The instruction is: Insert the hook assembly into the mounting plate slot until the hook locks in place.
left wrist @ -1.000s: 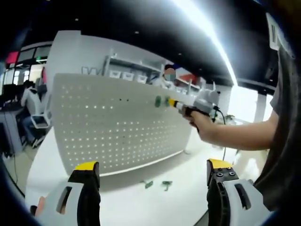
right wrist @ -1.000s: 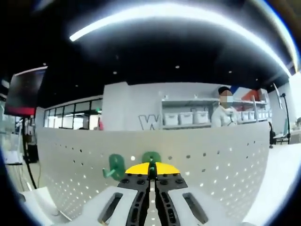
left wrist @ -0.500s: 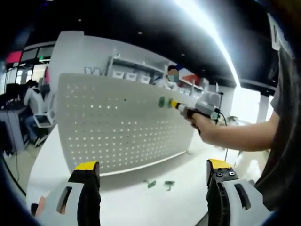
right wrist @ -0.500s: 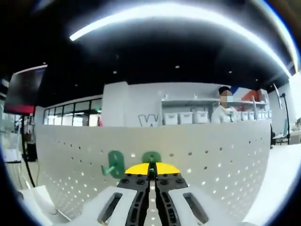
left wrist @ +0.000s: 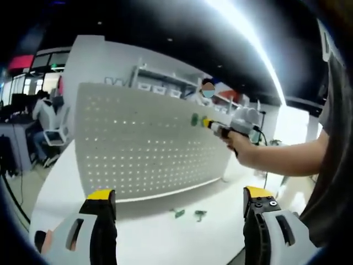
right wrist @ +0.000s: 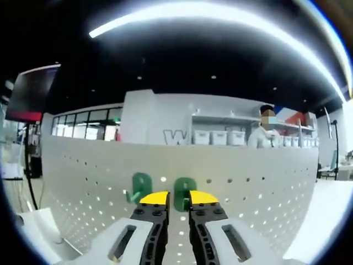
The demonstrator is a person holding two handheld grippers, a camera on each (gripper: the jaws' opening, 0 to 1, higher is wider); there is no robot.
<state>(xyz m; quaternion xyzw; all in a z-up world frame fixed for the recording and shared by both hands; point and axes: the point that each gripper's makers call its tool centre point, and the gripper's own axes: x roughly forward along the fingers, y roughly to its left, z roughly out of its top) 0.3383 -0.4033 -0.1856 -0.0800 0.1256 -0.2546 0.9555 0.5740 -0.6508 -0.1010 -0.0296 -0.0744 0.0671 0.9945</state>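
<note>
A white pegboard mounting plate [left wrist: 143, 143] stands upright on a white table [left wrist: 165, 243]. Two green hooks sit in its upper holes. In the right gripper view, one hook [right wrist: 141, 185] hangs to the left. The other hook [right wrist: 183, 192] shows in the narrow gap between the yellow-tipped jaws of my right gripper [right wrist: 178, 197], which is open. In the left gripper view, a hand holds that right gripper [left wrist: 216, 126] against the board beside the green hooks [left wrist: 194, 119]. My left gripper [left wrist: 180, 193] stands wide open low over the table, holding nothing.
Two loose green hooks [left wrist: 177, 213] [left wrist: 199, 212] lie on the table at the foot of the board. A person's forearm [left wrist: 281, 160] reaches in from the right. Shelves with white bins [right wrist: 218, 138] and a person stand behind the board.
My right gripper's jaws have parted; they were shut at the hook before, and the hook now shows between them. The left gripper view has shifted slightly.
</note>
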